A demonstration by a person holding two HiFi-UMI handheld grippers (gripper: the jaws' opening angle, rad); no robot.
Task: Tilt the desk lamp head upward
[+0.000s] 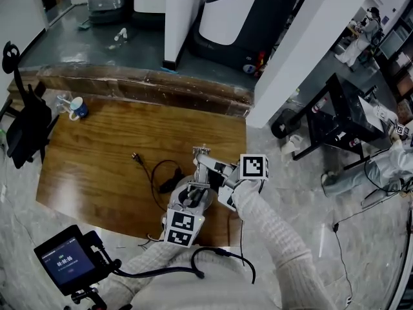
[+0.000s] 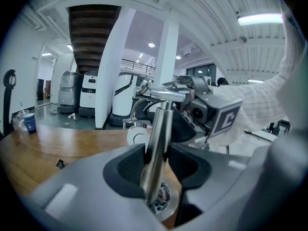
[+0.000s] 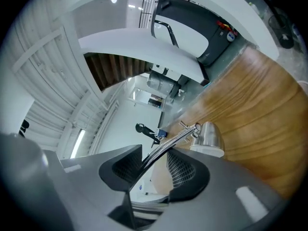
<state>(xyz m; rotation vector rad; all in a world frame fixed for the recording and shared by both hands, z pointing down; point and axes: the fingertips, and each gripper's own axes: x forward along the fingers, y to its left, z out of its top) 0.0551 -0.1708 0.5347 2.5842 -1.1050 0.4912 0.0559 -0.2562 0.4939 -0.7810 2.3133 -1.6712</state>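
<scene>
Status: setup looks done, the tilt itself does not.

- Desk lamp (image 1: pixel 205 163) stands on the wood surface (image 1: pixel 97 160), lower centre of the head view, right in front of me.
- Left gripper (image 2: pixel 156 165): jaws closed on the lamp's upright post (image 2: pixel 156 143), low down, just above the round base (image 2: pixel 162 200). That's my anchor so the lamp doesn't slide.
- Right gripper (image 3: pixel 151 170): jaws apart. The lamp's thin arm (image 3: pixel 168 146) runs between them, lying along one pad with a visible gap to the other, so there's no clamp.
- Lamp head (image 3: pixel 208 137) sits past the right jaws, at the far end of the arm. Its white rim seems to face the surface and back toward me, not up. I can't read the exact angle, but I judge the head isn't raised yet.

Left to do, as I see it: get the right jaws onto the head or its joint, rotate it upward while the left holds the post, then release.

Materials and shapes:
- Post and arm are polished chrome rod, slim, round and slick, so they'll likely slip in the pads under torque.
- Head is a small chrome dome with a matte white rim.
- Base is a flat metal disc.
- Surface is glossy, grained brown wood.
- A black cable (image 1: pixel 161 173) loops loose to the left of the lamp and ends in a plug (image 1: pixel 135 155). I judge it unplugged.
- Jaw pads are dark with a ribbed texture.
</scene>
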